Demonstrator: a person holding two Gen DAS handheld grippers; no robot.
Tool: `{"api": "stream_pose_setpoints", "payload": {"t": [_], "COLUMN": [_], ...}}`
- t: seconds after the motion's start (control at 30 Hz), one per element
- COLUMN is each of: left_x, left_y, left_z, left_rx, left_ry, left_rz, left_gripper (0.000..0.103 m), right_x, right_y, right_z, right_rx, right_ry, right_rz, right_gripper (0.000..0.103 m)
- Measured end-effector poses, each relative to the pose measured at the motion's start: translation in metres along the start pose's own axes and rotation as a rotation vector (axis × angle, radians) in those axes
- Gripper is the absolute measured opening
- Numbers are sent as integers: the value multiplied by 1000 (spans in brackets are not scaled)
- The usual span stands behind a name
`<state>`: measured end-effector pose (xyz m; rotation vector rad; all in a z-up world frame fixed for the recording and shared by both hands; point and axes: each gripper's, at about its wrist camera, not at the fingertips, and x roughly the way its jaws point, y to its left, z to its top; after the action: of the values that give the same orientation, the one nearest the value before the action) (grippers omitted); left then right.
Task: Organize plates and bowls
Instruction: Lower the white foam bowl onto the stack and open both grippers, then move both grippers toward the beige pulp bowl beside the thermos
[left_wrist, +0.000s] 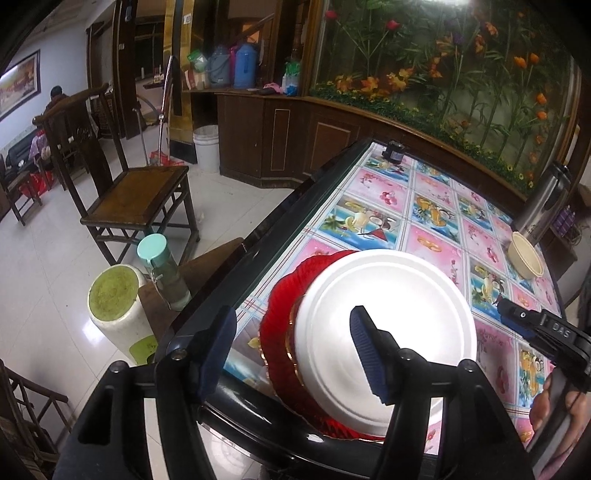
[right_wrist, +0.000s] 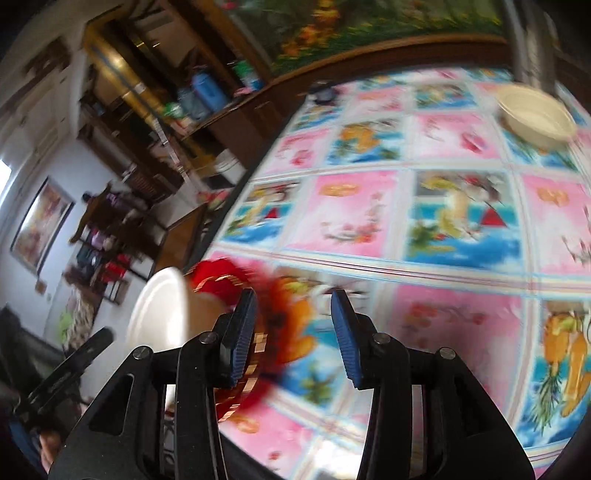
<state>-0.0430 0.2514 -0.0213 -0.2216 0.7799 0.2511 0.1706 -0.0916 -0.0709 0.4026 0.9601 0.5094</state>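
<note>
The white plate (left_wrist: 384, 325) sits on the red plate (left_wrist: 284, 321) at the near edge of the surface (left_wrist: 436, 221), the pair already stacked, which looks like the tidy pile the task is building. The white plate lies off centre on the red one, shifted away from the surface's edge, so the red rim shows mostly on the edge side.

The left tongs (left_wrist: 295, 347) hang open over this stack. One finger stands above the white plate's face, the other over the surface's dark edge beside the red rim; neither pad presses on anything. Straddling the stack like that suits a let-go or a nudge to square the plates, though which I cannot say.

The right tongs (right_wrist: 293, 339) are also parted and empty, with only the patterned cloth between the pads. They sit just beside the stack, on the side away from the surface's edge; the picture is blurred. The red rim passes behind one finger, not between the two.

The bowl (left_wrist: 526, 258) stands well apart from the stack, at the far side, next to a steel flask (left_wrist: 543, 199). It is likely the next piece to collect.
</note>
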Motion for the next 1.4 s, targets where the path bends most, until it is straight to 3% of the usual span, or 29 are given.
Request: {"api": "stream_pose_setpoints", "payload": {"t": [0.23, 0.5, 1.0, 1.2, 1.4], "left_x": [-4, -27, -34, -12, 41], "left_y": [-25, -67, -188, -244, -288], "left_z": [-1, 6, 15, 17, 26], "left_rx": [77, 178, 389, 461, 433], "left_ry": [-28, -113, -146, -93, 62], "left_rz": [46, 77, -33, -89, -164], "left_gripper": [65, 71, 74, 79, 79], "right_x": [12, 4, -57, -72, -87], "right_y": [-47, -60, -114, -161, -218], "right_z": [-3, 3, 40, 58, 75], "right_rx": [120, 131, 118, 163, 251], "right_ry": [21, 4, -102, -153, -192], "right_rz": [1, 34, -12, -35, -61], "right_gripper": [42, 42, 42, 42, 42]}}
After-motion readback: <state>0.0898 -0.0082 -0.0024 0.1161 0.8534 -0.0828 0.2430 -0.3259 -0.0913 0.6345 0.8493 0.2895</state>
